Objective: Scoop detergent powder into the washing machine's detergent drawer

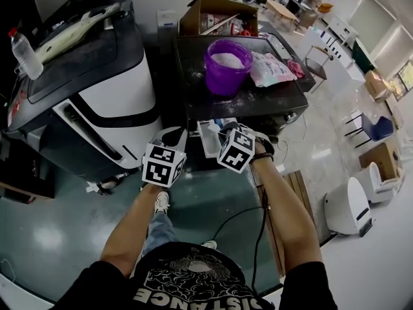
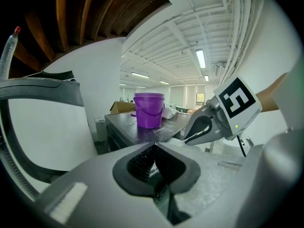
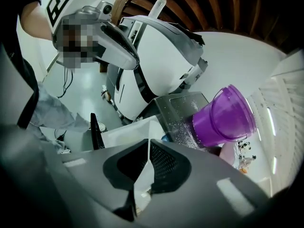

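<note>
A purple bucket (image 1: 226, 77) (image 2: 148, 113) (image 3: 223, 120) holding white powder stands on the dark top of the washing machine (image 1: 261, 102) (image 3: 176, 106). Spilled powder speckles that top. The white detergent drawer (image 1: 208, 141) (image 3: 124, 133) is pulled out at the machine's front. My left gripper (image 1: 173, 134) (image 2: 153, 145) hovers just left of the drawer, jaws together and empty. My right gripper (image 1: 226, 129) (image 3: 148, 140) is just right of the drawer, above it, and also shut with nothing held. No scoop shows in any view.
A pink-white detergent bag (image 1: 274, 68) lies right of the bucket and a cardboard box (image 1: 219, 15) stands behind it. A big white-and-black machine (image 1: 97, 89) with a bottle (image 1: 26, 53) on it stands to the left. Cables trail on the green floor (image 1: 213, 199).
</note>
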{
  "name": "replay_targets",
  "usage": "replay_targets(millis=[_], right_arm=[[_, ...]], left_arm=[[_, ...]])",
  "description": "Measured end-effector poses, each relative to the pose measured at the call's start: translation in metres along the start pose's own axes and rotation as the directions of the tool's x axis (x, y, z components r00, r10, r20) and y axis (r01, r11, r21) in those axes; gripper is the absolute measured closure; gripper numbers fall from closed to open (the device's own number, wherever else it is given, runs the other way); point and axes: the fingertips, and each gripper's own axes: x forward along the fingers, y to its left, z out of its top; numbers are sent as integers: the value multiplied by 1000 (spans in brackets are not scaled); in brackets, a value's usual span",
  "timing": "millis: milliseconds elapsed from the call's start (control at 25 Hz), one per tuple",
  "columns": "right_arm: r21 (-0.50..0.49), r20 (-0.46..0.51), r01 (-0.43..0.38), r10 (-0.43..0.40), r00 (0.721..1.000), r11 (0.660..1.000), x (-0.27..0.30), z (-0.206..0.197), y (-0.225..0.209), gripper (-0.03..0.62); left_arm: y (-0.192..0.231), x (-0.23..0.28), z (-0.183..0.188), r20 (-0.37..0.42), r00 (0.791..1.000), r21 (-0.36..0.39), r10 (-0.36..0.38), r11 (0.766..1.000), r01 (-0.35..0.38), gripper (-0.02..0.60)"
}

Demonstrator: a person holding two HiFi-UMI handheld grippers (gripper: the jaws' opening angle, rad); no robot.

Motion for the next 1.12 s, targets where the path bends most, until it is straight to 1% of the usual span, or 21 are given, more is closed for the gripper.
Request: replay_targets(millis=[240, 360, 480, 600, 680, 720, 800, 880, 920, 1000, 1120], right_arm=[[-8, 1, 5, -5, 1000, 1000, -1, 0, 0, 557], [-13, 7, 22, -21, 1000, 1000, -3, 3, -2, 557], [-38, 19, 54, -54, 998, 998, -6, 5, -4, 557], [-89, 21, 82, -80, 997, 993, -7, 6, -3, 557], [-92, 16, 86, -85, 996, 992, -7, 6, -3, 557], [-70, 19, 83, -82, 996, 994, -8, 6, -4, 557], [7, 36, 73, -73, 997, 997, -11, 6, -7, 557], [113, 68, 59, -67, 995, 992, -16, 7, -10, 557], [177, 89, 48, -65, 994, 983, -19, 7, -11, 557], [310, 142, 22, -70, 987, 950, -28, 8, -14, 556], [464, 213, 5, -117, 970, 886, -42, 7, -23, 556]], left_arm=[[0, -2, 1, 2, 1000, 2, 7, 1000, -7, 581], [2, -4, 2, 3, 1000, 1, 9, 1000, -9, 581], [1, -4, 3, 5, 1000, 2, 9, 1000, -9, 581], [0, -4, 5, 6, 1000, 6, 9, 1000, -9, 581], [-1, -4, 6, 6, 1000, 10, 7, 1000, -7, 581], [-1, -5, 7, 7, 1000, 12, 6, 1000, -6, 581], [0, -4, 10, 9, 1000, 15, 4, 1000, -4, 581], [-1, -4, 12, 11, 1000, 16, 0, 1000, 0, 581], [-1, -4, 13, 13, 1000, 16, -4, 1000, 3, 581], [-3, -4, 17, 18, 1000, 16, -14, 1000, 13, 581], [-8, -1, 25, 26, 999, 10, -38, 999, 37, 581]])
